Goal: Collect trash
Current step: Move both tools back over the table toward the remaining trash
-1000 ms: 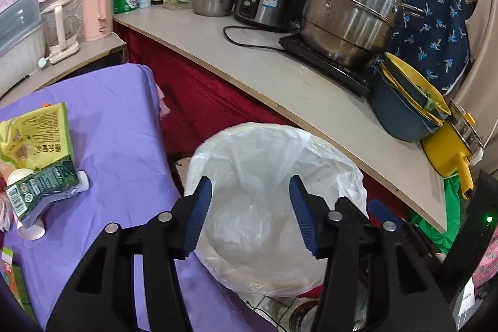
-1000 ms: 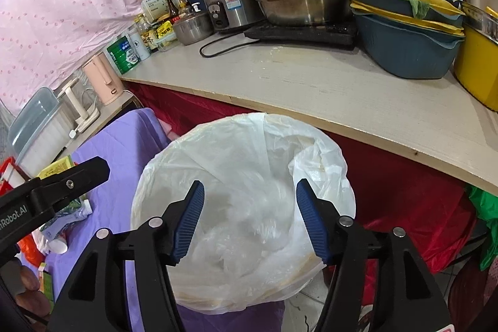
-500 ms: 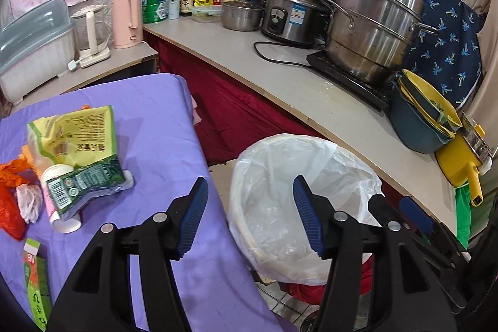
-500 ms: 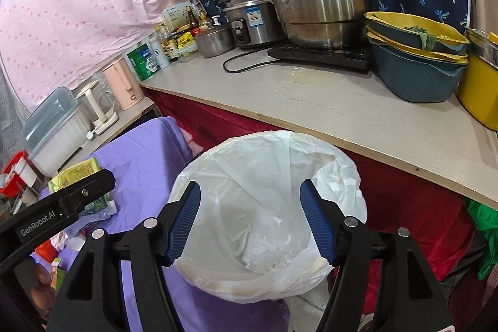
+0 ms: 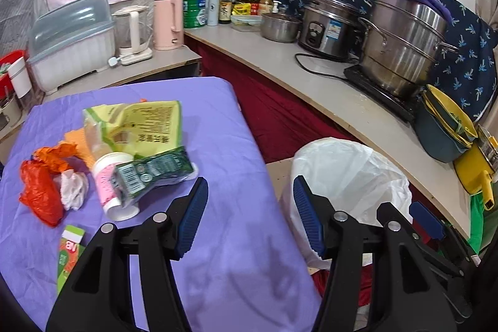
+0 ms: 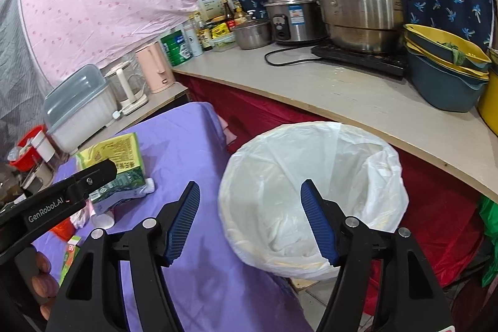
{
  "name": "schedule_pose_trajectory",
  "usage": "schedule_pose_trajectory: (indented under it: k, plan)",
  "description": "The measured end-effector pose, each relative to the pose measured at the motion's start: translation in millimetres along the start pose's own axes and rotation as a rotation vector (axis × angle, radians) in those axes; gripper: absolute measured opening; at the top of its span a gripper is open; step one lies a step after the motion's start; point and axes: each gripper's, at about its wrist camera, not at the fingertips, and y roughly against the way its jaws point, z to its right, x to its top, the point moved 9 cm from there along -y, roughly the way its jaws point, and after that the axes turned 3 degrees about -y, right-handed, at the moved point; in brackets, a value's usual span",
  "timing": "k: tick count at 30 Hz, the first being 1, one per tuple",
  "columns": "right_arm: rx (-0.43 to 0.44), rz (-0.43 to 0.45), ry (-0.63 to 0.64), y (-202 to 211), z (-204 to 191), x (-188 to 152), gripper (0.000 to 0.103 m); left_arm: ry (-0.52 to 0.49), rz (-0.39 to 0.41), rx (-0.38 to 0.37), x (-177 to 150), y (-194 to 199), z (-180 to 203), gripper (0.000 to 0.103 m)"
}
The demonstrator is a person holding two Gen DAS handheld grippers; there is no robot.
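Trash lies on the purple-covered table [image 5: 236,254]: a yellow-green snack bag [image 5: 146,126], a green carton [image 5: 149,176] across a pink-and-white cup [image 5: 105,185], a crumpled tissue [image 5: 73,189], a red plastic bag [image 5: 40,195], an orange wrapper [image 5: 56,154] and a small green box [image 5: 70,251]. My left gripper [image 5: 249,185] is open and empty above the table's right edge, just right of the carton. A bin with a white liner [image 6: 311,176] stands on the floor beside the table. My right gripper [image 6: 250,185] hangs open and empty over the bin's left rim.
A curved counter [image 5: 358,114] behind the bin carries a steel steamer pot [image 5: 404,52], a rice cooker [image 5: 330,30], stacked bowls [image 5: 445,126] and bottles. A pink kettle [image 5: 168,21] and a lidded dish box [image 5: 71,42] stand behind the table. A hand [image 6: 40,269] holds the left gripper.
Both grippers have drawn back and leftward from over the bin toward the table. The pile of trash has come into view. The right jaws stand slightly wider.
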Motion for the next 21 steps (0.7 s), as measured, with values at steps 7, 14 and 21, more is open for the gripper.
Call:
schedule_pose_trajectory:
  k: [7,14,21]
  plan:
    - [0.037,-0.023,0.035,0,-34,-15,0.069,0.015,0.002,0.075,-14,12,-36,0.065]
    - [0.073,-0.050,0.074,2,-64,-32,0.070,0.047,-0.015,0.136,-36,21,-75,0.070]
    - [0.100,-0.079,0.101,2,-91,-52,0.071,0.072,-0.038,0.226,-65,33,-121,0.081]
